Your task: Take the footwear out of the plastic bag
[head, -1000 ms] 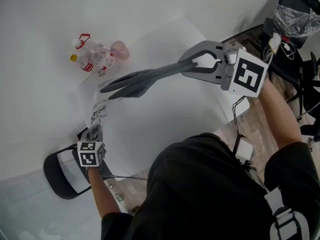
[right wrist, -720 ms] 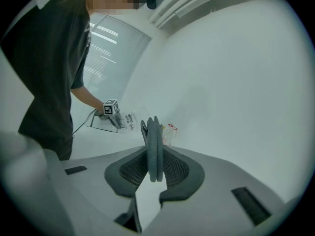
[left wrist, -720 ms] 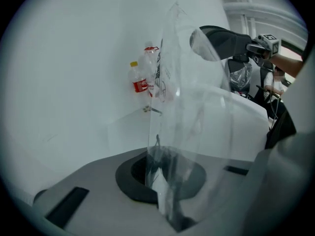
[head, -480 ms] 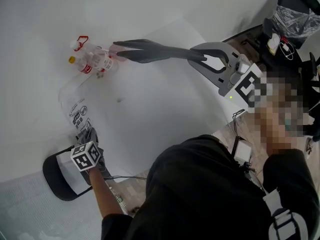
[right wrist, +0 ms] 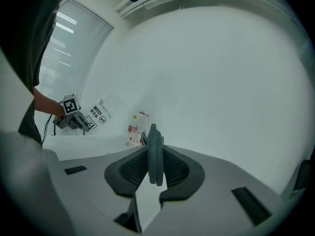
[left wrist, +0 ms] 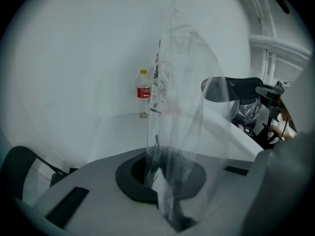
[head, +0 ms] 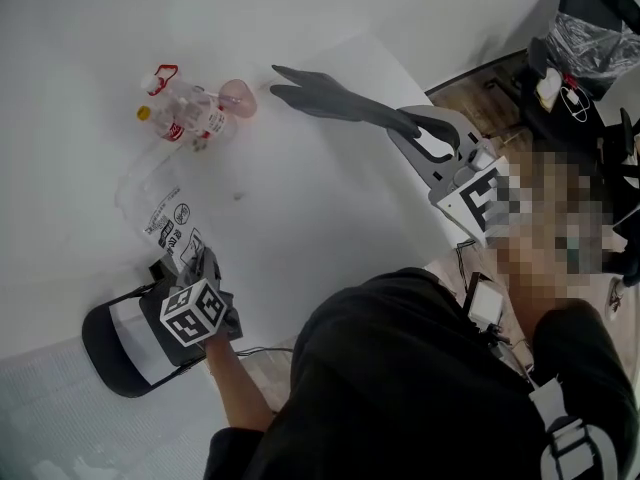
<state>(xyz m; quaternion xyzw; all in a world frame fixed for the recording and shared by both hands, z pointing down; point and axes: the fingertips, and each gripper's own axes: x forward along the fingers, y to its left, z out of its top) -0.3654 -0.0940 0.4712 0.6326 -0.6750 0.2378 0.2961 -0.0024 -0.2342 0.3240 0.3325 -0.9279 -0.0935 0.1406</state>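
A pair of flat dark grey footwear (head: 335, 96) hangs in the air over the white table (head: 300, 218), pointing far-left toward the bottles. My right gripper (head: 418, 131) is shut on its heel end, and in the right gripper view the footwear (right wrist: 154, 151) stands edge-on between the pads. The clear printed plastic bag (head: 158, 206) trails limp over the table's left part, apart from the footwear. My left gripper (head: 192, 264) is shut on the bag's near end by the table's near-left edge. In the left gripper view the bag (left wrist: 179, 107) rises straight up from the jaws.
Two small plastic bottles and a pink cup (head: 190, 113) stand at the table's far left. A black chair (head: 120, 343) sits below the near-left table edge. Dark gear with crumpled plastic (head: 590, 28) is off the table at the right. The person's torso fills the near side.
The right gripper has swung the footwear away from the middle of the table toward the far side, clear of the bag. The left gripper has drawn the bag back toward the near-left edge.
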